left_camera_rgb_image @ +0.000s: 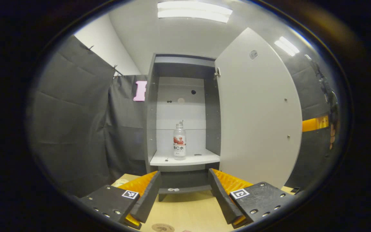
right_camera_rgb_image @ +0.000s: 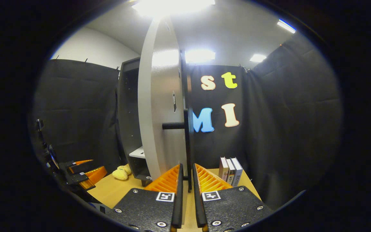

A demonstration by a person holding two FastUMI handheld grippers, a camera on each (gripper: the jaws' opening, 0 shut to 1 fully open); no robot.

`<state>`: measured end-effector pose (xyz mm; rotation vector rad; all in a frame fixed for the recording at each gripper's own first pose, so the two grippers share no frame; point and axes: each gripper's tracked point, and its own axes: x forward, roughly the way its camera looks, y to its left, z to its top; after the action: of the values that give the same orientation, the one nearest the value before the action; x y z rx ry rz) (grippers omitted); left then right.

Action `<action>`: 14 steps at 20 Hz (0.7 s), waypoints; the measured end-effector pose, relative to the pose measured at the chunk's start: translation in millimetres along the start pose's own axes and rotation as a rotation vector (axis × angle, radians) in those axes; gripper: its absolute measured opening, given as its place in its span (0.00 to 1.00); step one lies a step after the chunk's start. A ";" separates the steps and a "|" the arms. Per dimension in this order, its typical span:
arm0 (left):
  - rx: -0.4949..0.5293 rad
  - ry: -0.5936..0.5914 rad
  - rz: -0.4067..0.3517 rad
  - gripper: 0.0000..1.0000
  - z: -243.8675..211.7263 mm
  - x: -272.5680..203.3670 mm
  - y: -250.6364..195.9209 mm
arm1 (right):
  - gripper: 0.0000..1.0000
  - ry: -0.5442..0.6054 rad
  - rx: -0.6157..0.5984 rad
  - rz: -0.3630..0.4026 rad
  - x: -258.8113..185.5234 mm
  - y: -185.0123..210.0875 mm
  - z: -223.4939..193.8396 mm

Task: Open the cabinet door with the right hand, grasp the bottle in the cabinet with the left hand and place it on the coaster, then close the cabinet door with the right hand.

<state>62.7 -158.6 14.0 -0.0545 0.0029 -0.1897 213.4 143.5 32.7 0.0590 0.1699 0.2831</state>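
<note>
The grey cabinet (left_camera_rgb_image: 151,129) stands with its door (left_camera_rgb_image: 259,109) swung wide to the right. A clear bottle (left_camera_rgb_image: 179,141) with a red and white label stands upright on the white shelf (left_camera_rgb_image: 201,158) inside. My left gripper (left_camera_rgb_image: 184,190) is open, low in front of the cabinet and well short of the bottle. A round brown coaster (left_camera_rgb_image: 163,227) lies on the table just under it. In the right gripper view the door (right_camera_rgb_image: 159,106) is seen edge-on. My right gripper (right_camera_rgb_image: 187,180) is shut on its black bar handle (right_camera_rgb_image: 190,141).
The cabinet sits on a light wooden table (left_camera_rgb_image: 188,209). Three books (right_camera_rgb_image: 230,170) stand upright to the right of the door, and a yellow soft toy (right_camera_rgb_image: 121,173) lies left of the cabinet's foot. The left gripper (right_camera_rgb_image: 82,175) shows at the far left. Black cloth walls close in all round.
</note>
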 end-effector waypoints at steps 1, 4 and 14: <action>-0.001 -0.002 -0.001 0.87 3.2 8.5 0.4 | 0.30 -0.005 0.013 0.010 -3.9 -1.5 -0.7; 0.009 -0.019 -0.005 0.88 15.6 40.1 5.5 | 0.77 -0.046 -0.005 -0.049 -24.8 -27.0 -2.6; -0.028 -0.013 -0.084 0.86 21.2 159.4 11.2 | 0.94 -0.071 -0.007 -0.417 -77.2 -92.1 -46.9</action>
<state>221.6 -176.5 34.9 -0.0841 -0.0097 -0.2730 157.3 35.0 -8.8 0.0254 0.1067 -0.1337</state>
